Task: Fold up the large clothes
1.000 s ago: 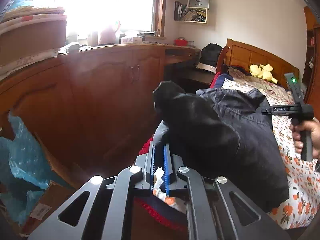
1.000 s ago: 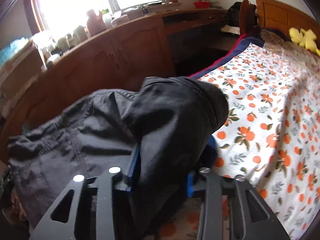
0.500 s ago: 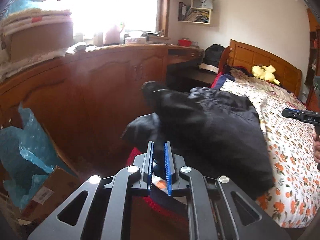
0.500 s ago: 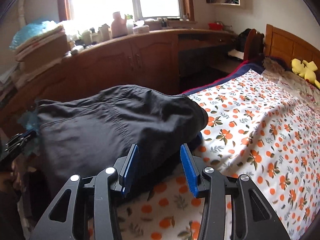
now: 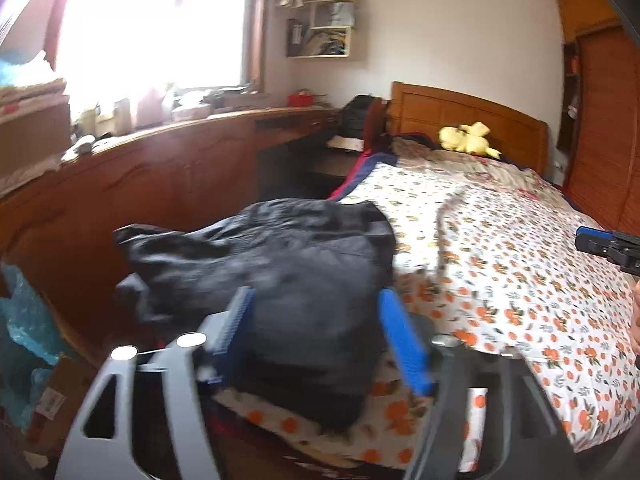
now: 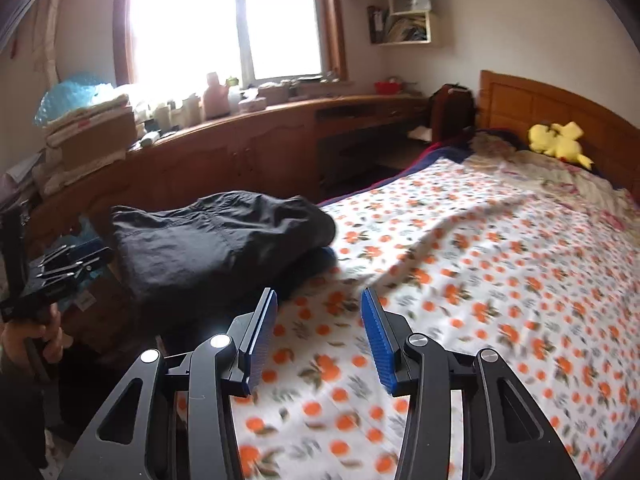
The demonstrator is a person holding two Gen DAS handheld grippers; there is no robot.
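Note:
A dark, bulky garment [image 5: 288,264] lies folded in a heap on the near left corner of the bed, on the orange-flowered sheet [image 5: 500,264]. My left gripper [image 5: 316,292] hovers just before it and its jaws are opening. The garment shows between the blue pads [image 5: 404,344], but they do not press on it. In the right wrist view the garment [image 6: 216,240] sits to the left and ahead. My right gripper [image 6: 320,292] stands open over the bare sheet [image 6: 460,280] with nothing between its fingers. Each gripper appears at the edge of the other's view: the left gripper [image 6: 68,268] and the right gripper [image 5: 608,244].
A long wooden cabinet [image 6: 248,160] with bottles and stacked linen runs under the window beside the bed. A cardboard box with blue plastic [image 5: 28,320] stands on the floor at the left. A yellow plush toy [image 6: 558,142] lies by the wooden headboard [image 5: 460,116].
The right gripper let go of the garment and drew back over the sheet. The left jaws went from shut to wide apart and pulled back. The garment now rests on the bed.

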